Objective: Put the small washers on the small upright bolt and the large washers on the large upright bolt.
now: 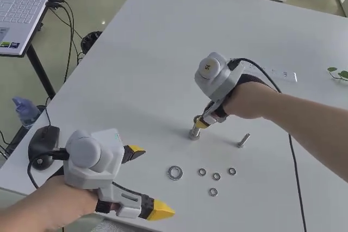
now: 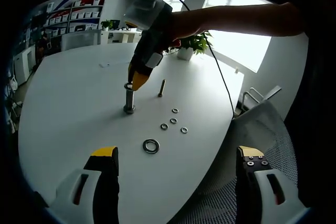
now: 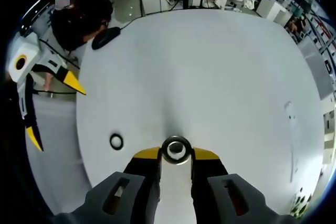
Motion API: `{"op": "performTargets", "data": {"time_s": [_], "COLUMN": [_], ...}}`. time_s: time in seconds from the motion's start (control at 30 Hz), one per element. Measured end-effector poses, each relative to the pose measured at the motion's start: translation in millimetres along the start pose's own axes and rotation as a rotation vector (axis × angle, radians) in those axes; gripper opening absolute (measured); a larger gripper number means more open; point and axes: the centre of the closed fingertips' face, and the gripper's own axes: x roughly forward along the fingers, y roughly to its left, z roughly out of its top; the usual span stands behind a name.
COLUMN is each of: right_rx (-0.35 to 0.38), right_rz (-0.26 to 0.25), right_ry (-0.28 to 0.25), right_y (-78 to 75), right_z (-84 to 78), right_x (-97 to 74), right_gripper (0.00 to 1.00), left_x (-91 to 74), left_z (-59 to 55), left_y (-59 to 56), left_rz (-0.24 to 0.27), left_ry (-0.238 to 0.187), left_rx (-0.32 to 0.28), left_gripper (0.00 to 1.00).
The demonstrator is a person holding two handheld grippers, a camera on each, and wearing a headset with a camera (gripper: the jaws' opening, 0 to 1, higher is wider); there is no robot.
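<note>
right gripper [image 1: 208,120] jaws clamped on large washer [image 3: 176,149] at top of large upright bolt [image 1: 194,132], left gripper [image 1: 149,180] jaws wide apart near table edge, second large washer [image 1: 174,173] and four small washers [image 1: 216,176] flat on white table [image 1: 163,52], small upright bolt [image 1: 243,140] near them

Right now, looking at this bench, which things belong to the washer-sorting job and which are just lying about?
Job: large upright bolt, small bolt, large washer in the right gripper, loose large washer, four small washers.
Lying about: laptop, mouse, bottle, plant.
</note>
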Motion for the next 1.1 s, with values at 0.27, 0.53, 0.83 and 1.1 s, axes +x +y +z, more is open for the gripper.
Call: {"op": "performTargets", "data": {"time_s": [0.27,0.53,0.83,1.1], "right_rx": [-0.013,-0.020,-0.025,-0.036], "right_rz": [-0.002,-0.003,-0.001,0.000], "right_ry": [0.017,0.029,0.035,0.048], "right_y": [-1.4,-2.9,-0.9,2.5], "right_z": [-0.2,-2.3,-4.4,-7.7], "right_x": [8.6,11.2,16.5,20.0], "right_gripper": [0.21,0.21,0.21,0.21], "left_x": [0.0,-0.4,0.4,1.4], "left_z": [-1.9,-3.3,-1.4,-3.7], "left_y": [1.8,4.2,5.2,6.3], "left_rz": [-0.002,-0.002,-0.003,-0.007], "left_ry": [0.005,0.006,0.002,0.007], "left_rx": [-0.002,-0.007,-0.008,-0.013], "left_gripper": [0.92,0.92,0.92,0.92]}}
